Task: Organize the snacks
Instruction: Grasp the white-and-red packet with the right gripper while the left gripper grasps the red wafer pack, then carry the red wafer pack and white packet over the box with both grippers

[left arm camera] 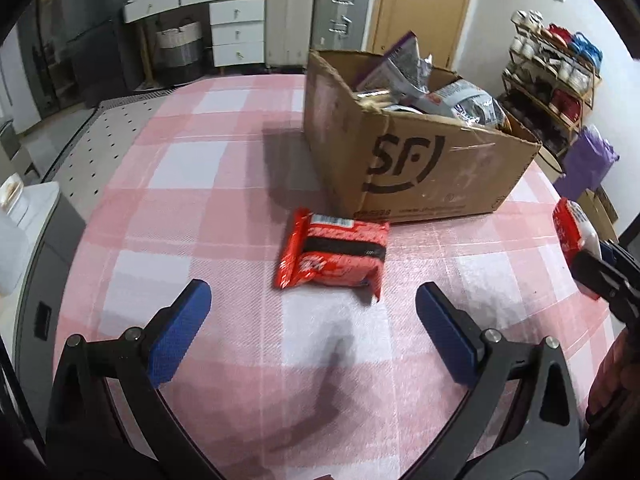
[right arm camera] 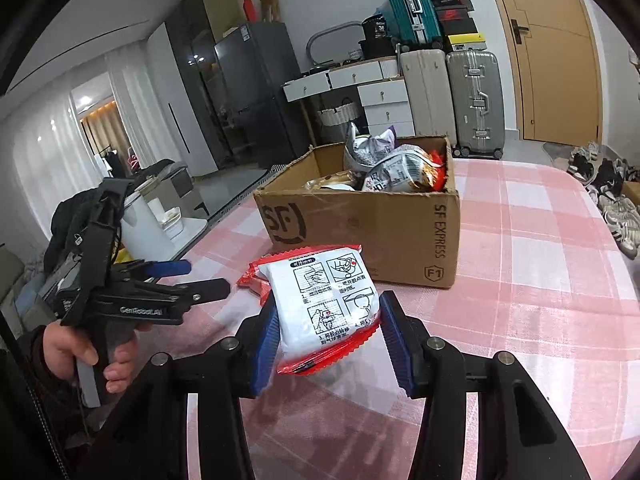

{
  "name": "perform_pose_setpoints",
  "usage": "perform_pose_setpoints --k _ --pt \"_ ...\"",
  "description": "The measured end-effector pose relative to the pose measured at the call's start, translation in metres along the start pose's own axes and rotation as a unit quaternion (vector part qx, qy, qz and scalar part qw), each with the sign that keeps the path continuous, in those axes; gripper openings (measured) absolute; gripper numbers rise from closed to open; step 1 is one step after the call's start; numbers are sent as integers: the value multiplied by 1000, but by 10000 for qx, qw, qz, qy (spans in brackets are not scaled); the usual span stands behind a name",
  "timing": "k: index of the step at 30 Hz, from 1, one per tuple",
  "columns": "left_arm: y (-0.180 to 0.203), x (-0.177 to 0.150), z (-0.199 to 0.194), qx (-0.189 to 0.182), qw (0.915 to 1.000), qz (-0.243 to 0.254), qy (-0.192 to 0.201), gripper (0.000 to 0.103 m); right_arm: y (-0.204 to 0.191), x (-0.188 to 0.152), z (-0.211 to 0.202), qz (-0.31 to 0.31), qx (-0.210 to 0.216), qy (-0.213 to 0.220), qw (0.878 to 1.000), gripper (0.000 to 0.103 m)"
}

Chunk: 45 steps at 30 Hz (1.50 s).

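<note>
A white-and-red snack packet [right arm camera: 324, 304] is pinched by the right gripper [right arm camera: 326, 334] at frame centre; the left gripper [left arm camera: 312, 312] is spread, a red packet [left arm camera: 332, 258] above it

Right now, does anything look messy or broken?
A little. The cardboard box has a dented, torn top edge, and the bags inside stick up above it. One red packet lies alone on the tablecloth beside the box. Nothing is spilled.
</note>
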<state>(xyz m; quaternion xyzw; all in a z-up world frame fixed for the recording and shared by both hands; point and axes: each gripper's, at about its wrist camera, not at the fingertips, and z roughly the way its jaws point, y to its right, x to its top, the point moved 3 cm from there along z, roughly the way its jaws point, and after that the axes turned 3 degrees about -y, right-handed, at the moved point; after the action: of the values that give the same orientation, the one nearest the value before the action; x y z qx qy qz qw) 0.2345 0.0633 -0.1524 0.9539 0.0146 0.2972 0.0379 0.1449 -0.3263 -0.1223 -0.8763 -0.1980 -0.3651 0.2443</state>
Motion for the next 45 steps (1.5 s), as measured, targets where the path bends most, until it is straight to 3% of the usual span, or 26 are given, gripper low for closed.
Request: perform_pose_setpoints --k 9,13,20,22,23,24,25,33,45 --pt "4 22 52 -106 9991 7 -417 101 13 -8 -4 182 -66 -46 9998 49" --pt "0 25 69 -256 9977 -129 -607 92 19 -11 -6 253 -117 -76 9996 49" --pt "-1 28 74 -341 9980 -97 -530 88 20 -13 -9 283 -124 -55 9995 49" --pt "-3 29 75 -376 9980 -102 -498 81 20 -14 -10 293 -131 -66 9995 49" --pt "-2 29 74 -407 9980 -93 -471 77 20 -15 -10 297 -137 -68 9994 49" --pt "-3 28 72 -449 9980 -79 -437 60 20 -15 -10 301 -137 -68 9994 49" --pt "-3 28 70 -503 9978 -64 -422 54 20 -15 -10 305 -131 -69 9994 49" --pt "-13 17 52 -568 9978 -138 -327 52 15 -17 -19 312 -164 -28 9994 49" --pt "-14 1 -11 -527 9985 -116 -4 52 -1 -11 -38 289 -94 175 9994 49"
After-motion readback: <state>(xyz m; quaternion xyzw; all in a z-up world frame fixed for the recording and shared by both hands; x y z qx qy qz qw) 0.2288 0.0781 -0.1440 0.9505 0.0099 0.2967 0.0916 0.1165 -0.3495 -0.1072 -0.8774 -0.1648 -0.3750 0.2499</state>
